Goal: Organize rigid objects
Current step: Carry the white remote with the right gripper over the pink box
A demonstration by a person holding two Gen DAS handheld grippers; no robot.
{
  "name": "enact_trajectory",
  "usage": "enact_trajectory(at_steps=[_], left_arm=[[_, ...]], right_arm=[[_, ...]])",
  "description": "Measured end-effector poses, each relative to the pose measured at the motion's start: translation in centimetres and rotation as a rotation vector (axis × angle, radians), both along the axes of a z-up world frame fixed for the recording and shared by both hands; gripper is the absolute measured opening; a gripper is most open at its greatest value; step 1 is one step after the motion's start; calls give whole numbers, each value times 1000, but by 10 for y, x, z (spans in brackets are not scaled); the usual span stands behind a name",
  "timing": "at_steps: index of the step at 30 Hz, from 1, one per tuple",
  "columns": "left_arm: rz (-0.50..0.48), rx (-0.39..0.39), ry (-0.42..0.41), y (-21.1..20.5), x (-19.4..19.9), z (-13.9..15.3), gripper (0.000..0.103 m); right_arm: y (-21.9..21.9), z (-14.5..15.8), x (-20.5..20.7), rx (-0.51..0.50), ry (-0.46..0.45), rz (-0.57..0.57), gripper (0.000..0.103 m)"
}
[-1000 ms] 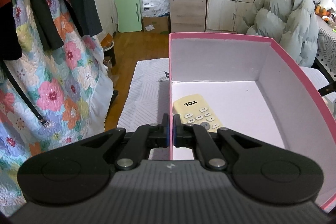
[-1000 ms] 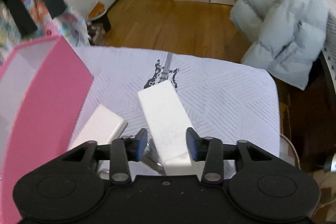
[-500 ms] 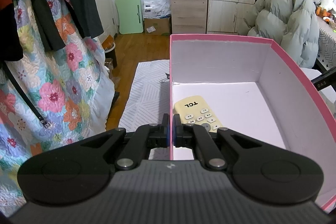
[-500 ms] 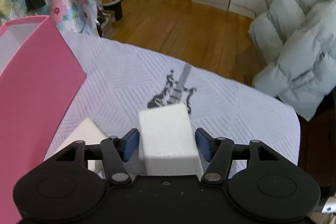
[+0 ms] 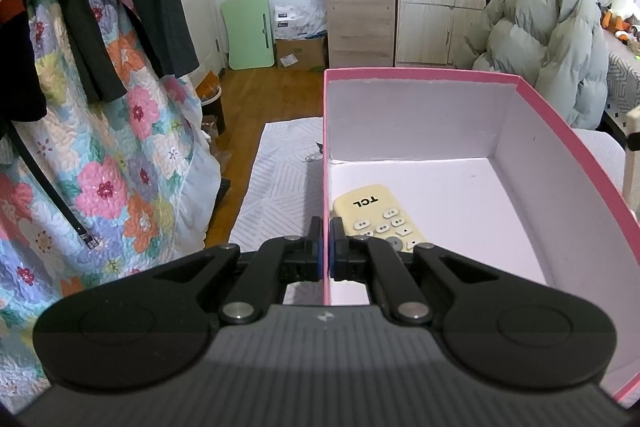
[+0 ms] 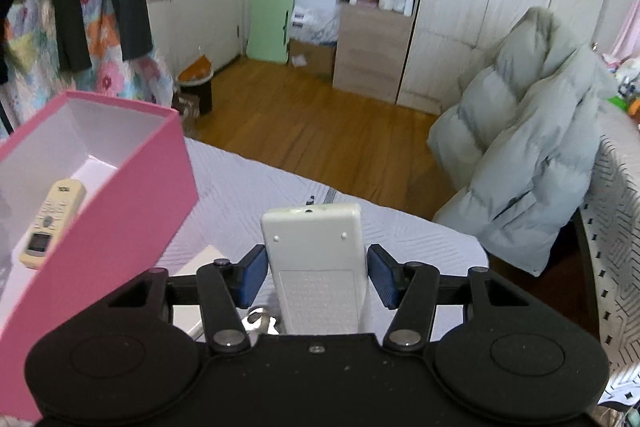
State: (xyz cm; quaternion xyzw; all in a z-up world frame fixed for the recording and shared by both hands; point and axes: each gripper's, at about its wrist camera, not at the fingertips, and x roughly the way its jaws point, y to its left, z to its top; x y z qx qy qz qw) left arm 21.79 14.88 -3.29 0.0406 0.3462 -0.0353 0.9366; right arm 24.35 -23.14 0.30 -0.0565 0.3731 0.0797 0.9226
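My left gripper (image 5: pixel 326 241) is shut on the near left wall of the pink box (image 5: pixel 560 131). A cream TCL remote (image 5: pixel 380 217) lies on the box's white floor just past the fingers. In the right wrist view my right gripper (image 6: pixel 316 269) is shut on a white remote (image 6: pixel 316 251), back side up, and holds it above the table. The pink box (image 6: pixel 132 183) stands to its left with the cream remote (image 6: pixel 50 221) inside.
A white patterned cloth (image 6: pixel 240 195) covers the table. A flat white object (image 6: pixel 200 261) and metal keys (image 6: pixel 256 321) lie under my right gripper. A grey puffer jacket (image 6: pixel 528 147) hangs on the right. A floral quilt (image 5: pixel 100 167) hangs on the left.
My right gripper has closed on the white remote and lifted it off the table, tilting upward. The left gripper has stayed shut on the box wall.
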Motion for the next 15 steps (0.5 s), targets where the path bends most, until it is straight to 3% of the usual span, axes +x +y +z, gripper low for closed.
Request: enact_trajectory(at_steps=[15], left_arm=[[-2,11,-16,-2,-2,1,2]], right_arm=[[30,48,-53,34,-128,64,59]])
